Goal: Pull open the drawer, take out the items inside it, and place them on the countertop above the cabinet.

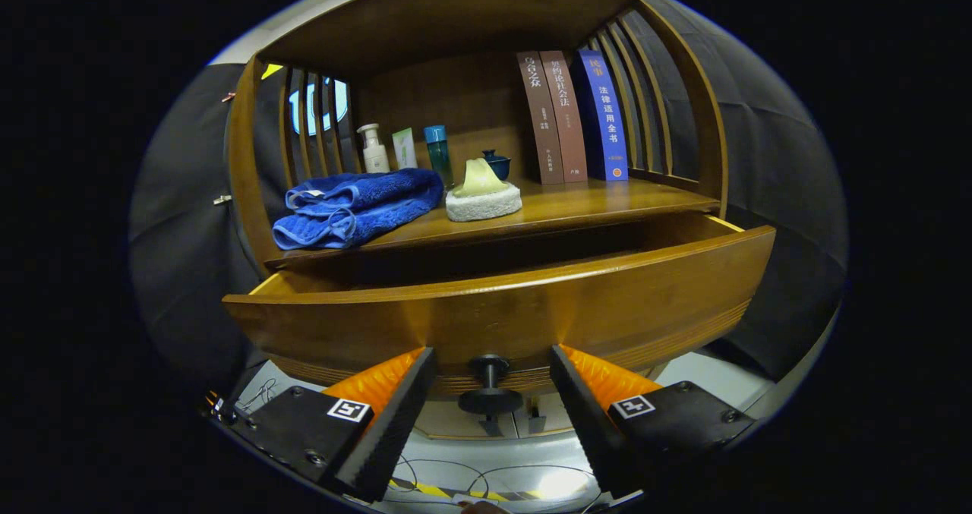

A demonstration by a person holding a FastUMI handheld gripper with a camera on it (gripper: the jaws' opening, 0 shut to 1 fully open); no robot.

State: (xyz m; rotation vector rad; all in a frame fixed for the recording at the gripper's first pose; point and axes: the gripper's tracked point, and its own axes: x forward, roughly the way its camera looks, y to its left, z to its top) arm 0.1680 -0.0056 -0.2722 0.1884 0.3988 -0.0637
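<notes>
The wooden cabinet (486, 119) stands ahead of the tongs, with slatted sides and a roofed shelf that forms the table (592, 199) above the drawer. The drawer (501, 309) is pulled out toward the camera; its interior lies in shadow behind the front panel, and what is inside cannot be made out.

On the table, a folded blue towel (353, 206) lies toward the cabinet's left side, its edge near the front lip. Three upright books (573, 115) lean together at the back right, against the slats. Just right of the towel sits a white sponge-like block (484, 203) with a pale yellow cloth (478, 178) heaped on top, and a small dark blue pot (498, 163) stands right behind it. Along the back, a white pump bottle (373, 148), a pale green tube (404, 148) and a teal bottle (438, 153) stand in a row.

The tongs (490, 389) are spread open, holding nothing. The drawer's dark round knob (490, 392) sits between the two fingers, touching neither. Thin cables (471, 476) trail over the pale floor below.
</notes>
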